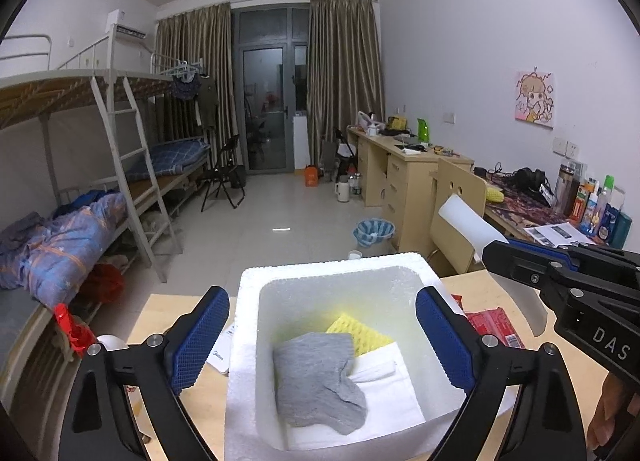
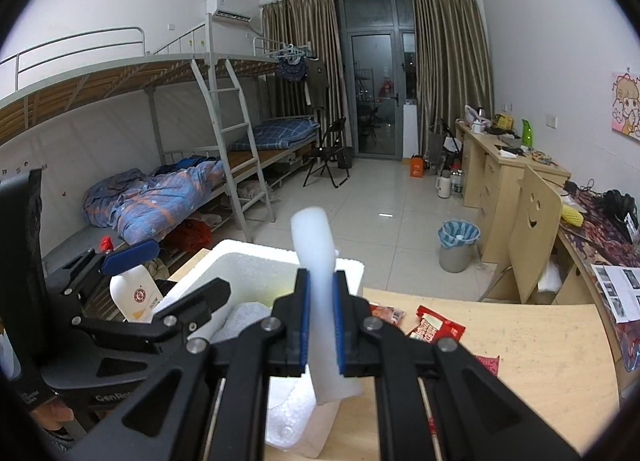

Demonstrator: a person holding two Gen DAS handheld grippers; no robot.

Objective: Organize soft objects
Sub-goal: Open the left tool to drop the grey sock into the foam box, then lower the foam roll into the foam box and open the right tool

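A shared dormitory bedroom is showing here. Metal bunk beds (image 1: 100, 133) with a ladder (image 2: 236, 149) are lining the left wall, a rumpled blue quilt (image 2: 160, 201) lying on one lower bunk and clothes hanging (image 1: 196, 95) from the upper rail. Along the right wall, a row of pale wooden desks (image 1: 400, 169) is carrying bottles, cables and headphones, with a wooden chair (image 2: 532, 237) standing beside them. Brown curtains (image 1: 344, 77) are framing a glass balcony door (image 2: 374, 97) at the far end, an air conditioner (image 2: 230, 9) is sitting high on the wall, a cartoon poster (image 1: 535, 98) is hanging near the desks, and a lined waste bin (image 2: 458, 245) is standing on the tiled floor.
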